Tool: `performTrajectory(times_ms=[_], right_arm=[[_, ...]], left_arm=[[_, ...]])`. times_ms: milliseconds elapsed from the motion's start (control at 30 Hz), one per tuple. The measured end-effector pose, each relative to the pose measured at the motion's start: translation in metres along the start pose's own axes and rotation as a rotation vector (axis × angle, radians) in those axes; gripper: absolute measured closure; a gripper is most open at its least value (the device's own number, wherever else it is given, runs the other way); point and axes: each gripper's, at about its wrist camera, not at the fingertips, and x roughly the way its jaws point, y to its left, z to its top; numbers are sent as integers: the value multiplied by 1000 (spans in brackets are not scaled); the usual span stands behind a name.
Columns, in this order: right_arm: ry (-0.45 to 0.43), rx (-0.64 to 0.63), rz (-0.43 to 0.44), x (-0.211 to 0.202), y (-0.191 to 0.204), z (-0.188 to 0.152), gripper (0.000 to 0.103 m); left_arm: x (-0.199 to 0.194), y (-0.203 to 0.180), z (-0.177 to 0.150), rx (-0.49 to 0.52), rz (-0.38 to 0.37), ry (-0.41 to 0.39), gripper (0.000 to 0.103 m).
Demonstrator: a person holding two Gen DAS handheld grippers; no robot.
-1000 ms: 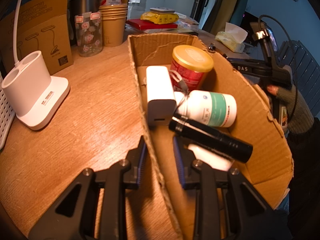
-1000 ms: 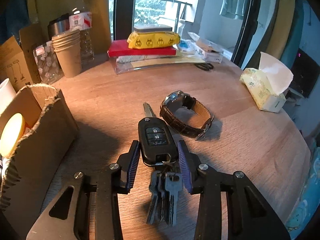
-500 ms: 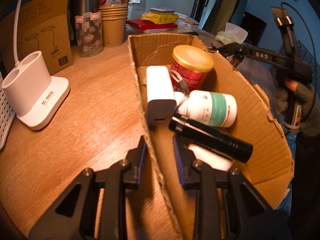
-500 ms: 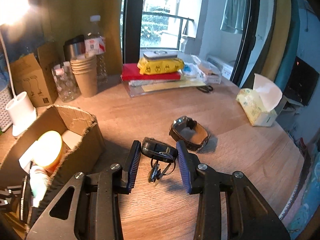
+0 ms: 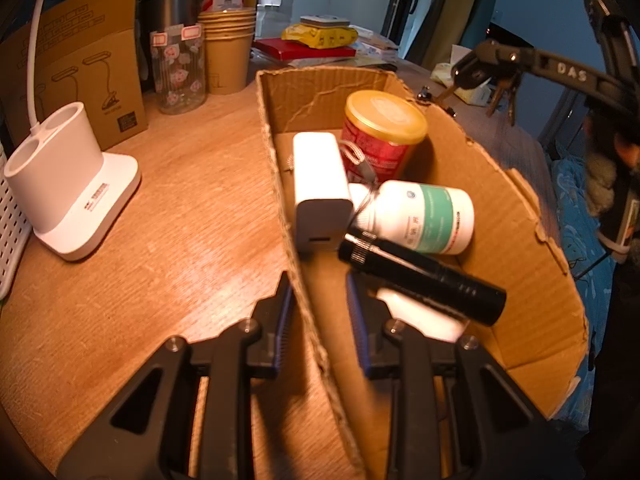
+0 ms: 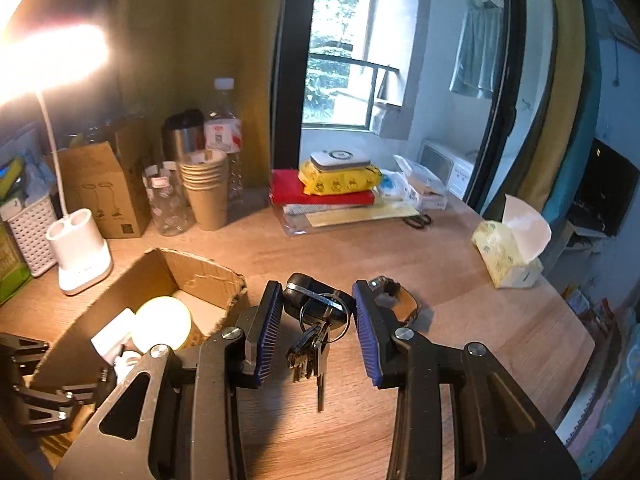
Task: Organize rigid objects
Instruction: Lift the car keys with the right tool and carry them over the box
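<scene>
The left gripper [image 5: 320, 312] is clamped narrow on the near left wall of the cardboard box [image 5: 520, 216], one pad outside the wall and one inside. Within the box, nearest, a black flashlight [image 5: 420, 276] lies slanted over a white flat item. Behind it a white pill bottle [image 5: 424, 216] with a green label lies on its side; its print is too small to read. To its left lies a white power bank [image 5: 318, 184], and at the far end stands a red can with a gold lid [image 5: 384, 132].

The right gripper [image 6: 316, 320] grips a black car key fob [image 6: 316, 304] between its blue pads, with a ring of metal keys [image 6: 310, 350] hanging below, clear of the wooden table [image 6: 460, 272]. From the left wrist camera the gripper hovers beyond the box's right wall, its arm marked "DAS" [image 5: 572, 73].

Just past the right pads a brown leather wristwatch [image 6: 396, 294] lies on the table. Left of the box stands a white lamp base [image 6: 80, 248], with a brown carton [image 6: 106, 188] printed with lamp drawings behind it. Farther back are a floral glass jar [image 6: 166, 204], stacked paper cups [image 6: 206, 192], a steel flask and a water bottle [image 6: 224, 136]. At the far middle, a yellow wipes pack [image 6: 340, 180] sits on a red book. A tissue pack [image 6: 508, 252] stands to the right.
</scene>
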Motion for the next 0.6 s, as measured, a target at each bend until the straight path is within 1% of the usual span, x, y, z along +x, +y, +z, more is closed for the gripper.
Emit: performTrajectory(times_ms=[267, 600], right_arm=[[-41, -48, 25, -21, 20, 15, 65], [-53, -115, 83, -32, 51, 29, 65]], left_arm=[[0, 0, 0, 0, 0, 0, 75], [0, 0, 0, 0, 0, 0, 75]])
